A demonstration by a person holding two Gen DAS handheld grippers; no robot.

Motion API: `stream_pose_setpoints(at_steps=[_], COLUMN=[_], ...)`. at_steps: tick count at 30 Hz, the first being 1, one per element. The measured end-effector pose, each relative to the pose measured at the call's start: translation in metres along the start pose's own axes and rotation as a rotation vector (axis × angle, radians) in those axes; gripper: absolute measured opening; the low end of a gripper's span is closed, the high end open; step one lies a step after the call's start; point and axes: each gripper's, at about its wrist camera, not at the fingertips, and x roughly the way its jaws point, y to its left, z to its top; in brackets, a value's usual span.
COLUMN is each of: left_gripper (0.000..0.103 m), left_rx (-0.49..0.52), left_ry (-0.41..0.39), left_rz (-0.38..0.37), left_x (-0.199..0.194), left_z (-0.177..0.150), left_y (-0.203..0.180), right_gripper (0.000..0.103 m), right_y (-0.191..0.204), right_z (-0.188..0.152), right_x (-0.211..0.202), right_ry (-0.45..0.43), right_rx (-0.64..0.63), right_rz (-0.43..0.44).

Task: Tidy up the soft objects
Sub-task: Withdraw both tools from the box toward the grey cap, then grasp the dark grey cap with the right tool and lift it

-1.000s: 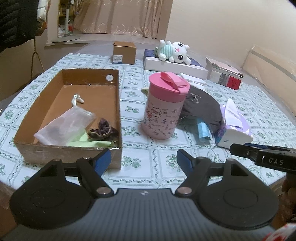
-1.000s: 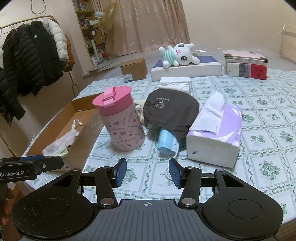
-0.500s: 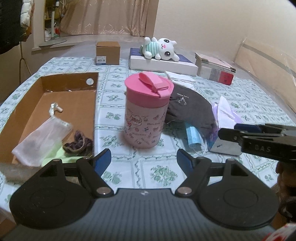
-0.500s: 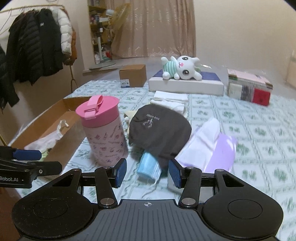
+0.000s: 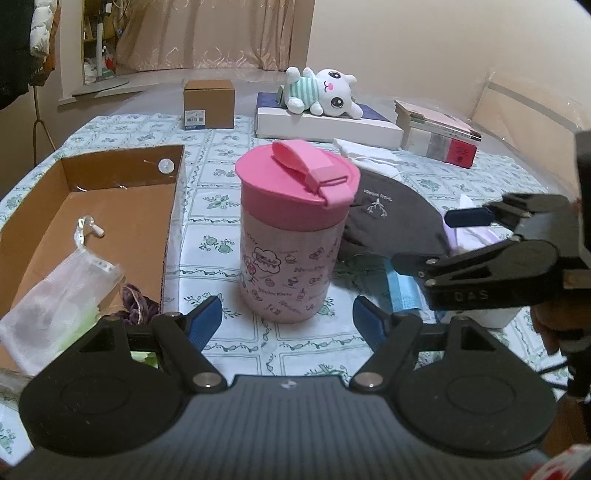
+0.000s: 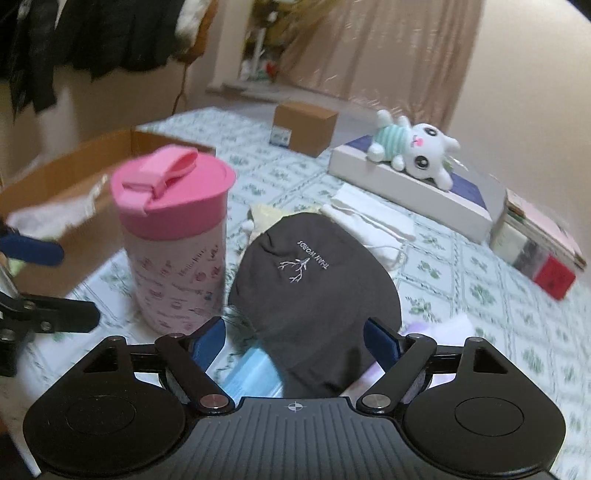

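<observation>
Where curtains (image 5: 207,33) hang, a floral tablecloth (image 5: 229,177) (green-patterned) covers the table

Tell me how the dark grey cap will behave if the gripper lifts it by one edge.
The dark grey cap lies flat and creased, so it will probably droop. It looks light. It overlaps the blue face mask, which might drag along.

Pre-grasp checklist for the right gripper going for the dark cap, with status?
1. Right gripper jaws opening, nothing between the pads: ok.
2. Dark cap centred ahead of it: ok.
3. Cap free to lift alone: not ok, it overlaps the blue face mask.
4. Pink tumbler stands close beside the cap, may get bumped: not ok.
5. Left gripper open, holding nothing: ok.
6. Room in the cardboard box: ok.
</observation>
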Motion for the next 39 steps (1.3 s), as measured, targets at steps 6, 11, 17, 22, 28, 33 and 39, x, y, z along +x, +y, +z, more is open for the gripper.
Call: stream_pose_setpoints(at_steps=[6,11,17,22,28,33,39], left_gripper=[0.075,0.075,0.075,0.075,0.075,0.075,0.071], left_rx=[-0.015,-0.030,-0.032,-0.026,0.002,0.050,0.147], left_ry=[0.001,0.002,0.008,0.001,-0.005,-0.014,-0.023], left_rz=[-0.007,-0.018,-0.026,-0.038,-0.072,-0.092,-0.122], left_x=[0.013,0.020,0.020,0.014,0.009,0.015,0.035], left_z=[-0.003,-0.004,-0.007,-0.006,-0.007,-0.007,-0.006], left_y=[0.003,0.004,0.002,-0.005,-0.023,-0.042,-0.070], right_gripper=[0.082,0.057,0.003,0.003,0.002,0.002,0.002], right_y=[0.001,-0.008,-0.010,-0.018,-0.037,-0.053,-0.067], right_z=[0.007,0.009,0.012,0.018,0.023,0.013,-0.010], right_x=[0.034,0.040,0.032,0.002,-0.050,-0.090,-0.115], right_ry=[0.042,0.023,0.014,-0.067,-0.172,-0.223,-0.231], right_rx=[-0.108,-0.059,-0.028,0.063,0.223,0.329,0.418], right_rz=[-0.022,-0.006,-0.016,-0.005,0.010,-0.023,-0.058])
